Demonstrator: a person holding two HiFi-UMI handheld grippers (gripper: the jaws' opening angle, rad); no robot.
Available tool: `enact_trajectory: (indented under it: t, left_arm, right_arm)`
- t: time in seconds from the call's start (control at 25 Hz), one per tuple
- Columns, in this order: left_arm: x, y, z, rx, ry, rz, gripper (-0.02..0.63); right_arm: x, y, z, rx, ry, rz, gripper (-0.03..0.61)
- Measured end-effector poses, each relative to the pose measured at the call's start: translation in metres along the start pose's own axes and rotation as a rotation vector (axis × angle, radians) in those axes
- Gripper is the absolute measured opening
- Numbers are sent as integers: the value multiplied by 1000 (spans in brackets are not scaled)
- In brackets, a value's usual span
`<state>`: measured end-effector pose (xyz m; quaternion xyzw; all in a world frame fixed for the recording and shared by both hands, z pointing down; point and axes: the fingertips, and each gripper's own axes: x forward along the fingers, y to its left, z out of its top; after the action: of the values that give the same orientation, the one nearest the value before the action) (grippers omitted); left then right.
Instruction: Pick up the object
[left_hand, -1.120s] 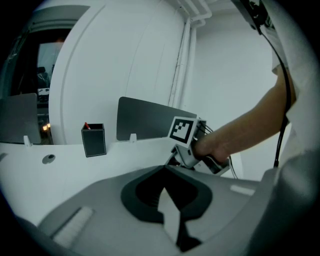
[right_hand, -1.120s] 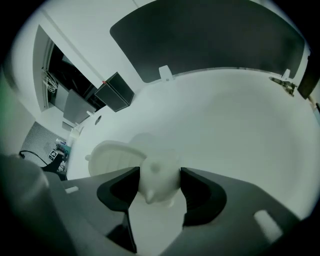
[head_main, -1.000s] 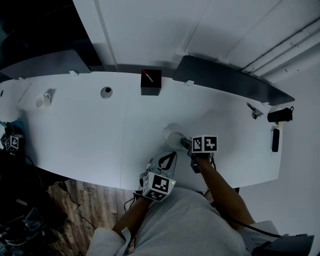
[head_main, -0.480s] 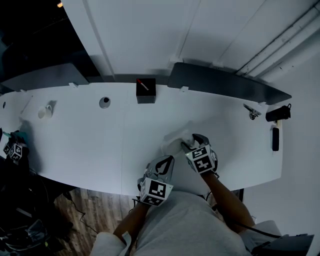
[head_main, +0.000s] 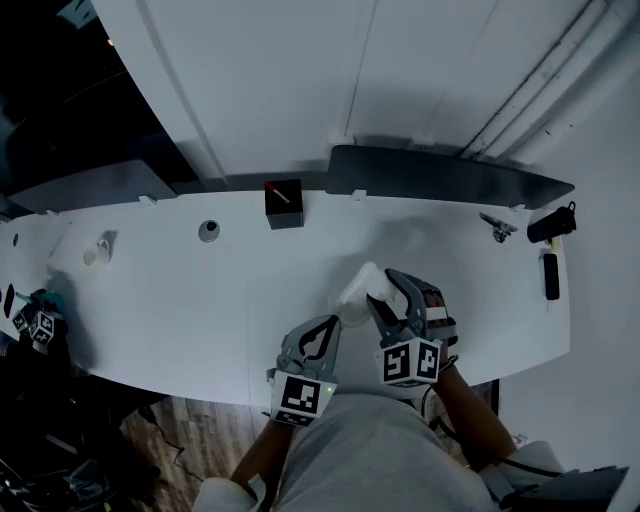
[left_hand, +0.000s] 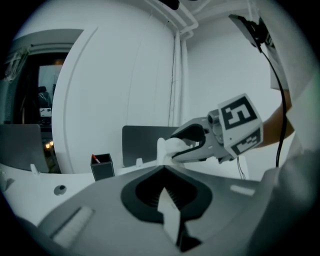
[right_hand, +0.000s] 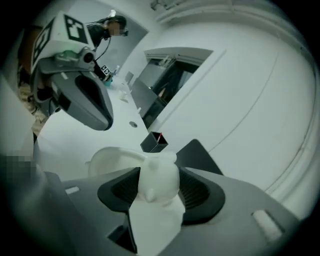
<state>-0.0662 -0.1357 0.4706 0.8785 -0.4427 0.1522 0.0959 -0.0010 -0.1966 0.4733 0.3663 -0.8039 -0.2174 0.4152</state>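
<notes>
White table (head_main: 180, 290) under us. Left gripper (head_main: 328, 330) pinched closed, nothing in it, parked aside, we judge, to leave room. White figurine (head_main: 356, 288) looks clear of table, clamped mid-body between pads of right gripper (head_main: 380, 296): central squeeze, so no tipping.

The right gripper (head_main: 376, 298) no longer lies low over the table (head_main: 180, 300): now swung round, tilted up & pulled back twd the person. The white object (head_main: 356, 287), 1 s ago standing on the table, is now pinched btw its jaws & raised off the surface.
</notes>
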Motion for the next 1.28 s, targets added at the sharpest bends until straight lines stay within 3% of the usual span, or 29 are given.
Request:
enact_trajectory:
  t: [0.28,0.36,0.44,0.6,0.76,0.88,1.28]
  left_arm:
    - [-8,1,35,32,-34,-38,5]
    - [-6,-5,39,9,-24,-106,184]
    - [-3,-10,44,8,-27,-152,202]
    - [0,-20,45,88,-18,-202,235]
    - [-1,-36,42,160,32,-293,233]
    - [1,-44,48,240,32,-279,213]
    - [-1,-34,58,125,-109,-195,156]
  right_arm:
    - [-48,-19,39,-226,-141,-137,252]
    - [-55,-19,45,-298,-167,-157,252]
    - [-62,-16,51,-371,-203,-168,252]
    - [-81,-4,67,-522,-316,-163,252]
    - [-99,10,86,-665,-430,-143,252]
    - [-107,19,95,-735,-479,-127,252]
    - [-108,18,97,-764,-497,-183,252]
